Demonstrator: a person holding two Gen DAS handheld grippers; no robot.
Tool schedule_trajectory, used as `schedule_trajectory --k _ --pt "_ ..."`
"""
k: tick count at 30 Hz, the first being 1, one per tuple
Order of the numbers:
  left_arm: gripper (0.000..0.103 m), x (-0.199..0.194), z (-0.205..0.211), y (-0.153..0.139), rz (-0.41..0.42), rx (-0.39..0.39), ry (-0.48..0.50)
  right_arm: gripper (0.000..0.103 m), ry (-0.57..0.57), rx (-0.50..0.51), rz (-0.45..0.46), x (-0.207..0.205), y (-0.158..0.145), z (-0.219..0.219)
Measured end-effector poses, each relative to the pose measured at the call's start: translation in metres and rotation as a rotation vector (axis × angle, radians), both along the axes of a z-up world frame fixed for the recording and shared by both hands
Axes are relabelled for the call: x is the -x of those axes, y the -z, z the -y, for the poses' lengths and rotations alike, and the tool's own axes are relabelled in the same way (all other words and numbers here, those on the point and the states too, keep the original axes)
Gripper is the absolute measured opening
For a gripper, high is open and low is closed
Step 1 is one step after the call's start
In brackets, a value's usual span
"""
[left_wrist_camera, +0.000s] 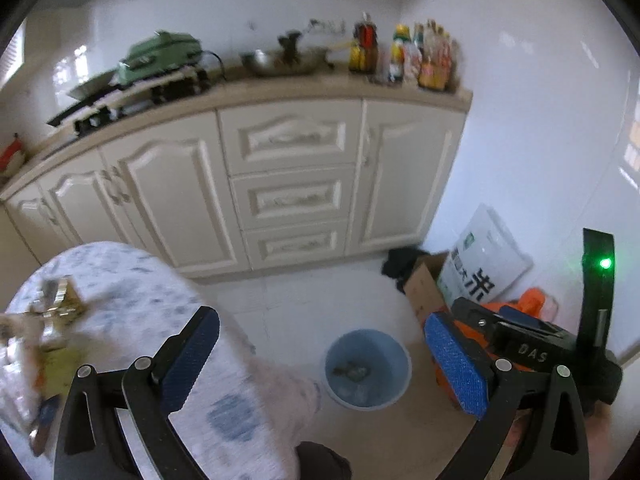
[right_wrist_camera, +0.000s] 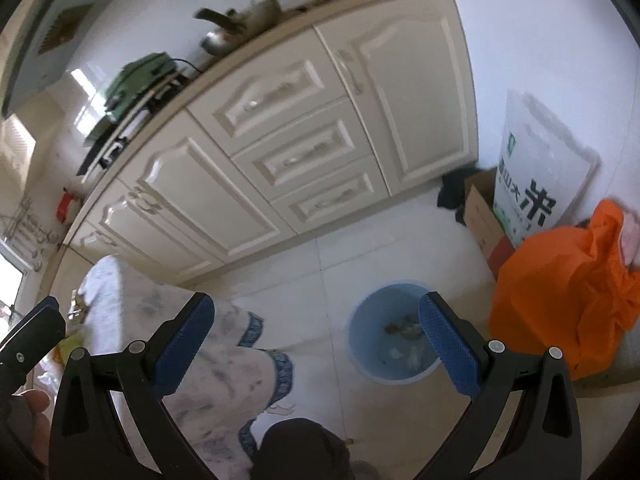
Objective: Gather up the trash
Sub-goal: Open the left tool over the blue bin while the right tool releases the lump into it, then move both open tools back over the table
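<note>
Blue plastic, a waste bin [left_wrist_camera: 367,368] stands on the pale floor tiles with scraps of trash [right_wrist_camera: 402,326] lying in its bottom. Both tongs gape wide and grip nothing: the left gripper [left_wrist_camera: 324,360] frames the bin between its blue pads, the right gripper [right_wrist_camera: 316,344] has the bin behind its right pad. Only the left view shows crumpled wrappers [left_wrist_camera: 52,312] at nine o'clock on the cloth-covered table [left_wrist_camera: 168,312]. Only the right view shows the orange bag [right_wrist_camera: 560,292] whole, at three o'clock.
</note>
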State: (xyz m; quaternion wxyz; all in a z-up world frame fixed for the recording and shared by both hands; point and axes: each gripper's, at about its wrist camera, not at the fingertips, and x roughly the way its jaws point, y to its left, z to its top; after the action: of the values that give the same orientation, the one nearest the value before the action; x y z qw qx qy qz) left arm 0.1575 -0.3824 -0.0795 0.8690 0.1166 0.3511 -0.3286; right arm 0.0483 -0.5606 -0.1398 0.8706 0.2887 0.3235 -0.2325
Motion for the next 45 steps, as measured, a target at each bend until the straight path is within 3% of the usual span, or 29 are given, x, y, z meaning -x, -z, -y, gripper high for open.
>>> schedule_trajectory --k 7,15,28,37,42,45 --pt "0.102 0.044 -0.106 -0.036 0.071 0.081 -0.085 0.103 -0.089 0.071 0.058 -0.010 -0.044 -0.065" --pt "0.102 0.097 -0.205 -0.056 0.130 0.150 -0.203 0.103 -0.227 0.145 0.097 -0.034 -0.079 -0.148" --pt "0.102 0.179 -0.305 -0.072 0.250 0.187 -0.421 0.103 -0.390 0.252 0.154 -0.059 -0.105 -0.261" --pt "0.102 0.214 -0.361 -0.051 0.270 0.163 -0.591 0.103 -0.545 0.345 0.120 -0.088 -0.093 -0.337" --pt "0.102 0.211 -0.380 -0.040 0.255 0.131 -0.652 0.103 -0.597 0.330 0.075 -0.113 -0.071 -0.361" --pt "0.102 0.185 -0.382 -0.035 0.225 0.124 -0.664 0.103 -0.617 0.314 0.042 -0.130 -0.055 -0.371"
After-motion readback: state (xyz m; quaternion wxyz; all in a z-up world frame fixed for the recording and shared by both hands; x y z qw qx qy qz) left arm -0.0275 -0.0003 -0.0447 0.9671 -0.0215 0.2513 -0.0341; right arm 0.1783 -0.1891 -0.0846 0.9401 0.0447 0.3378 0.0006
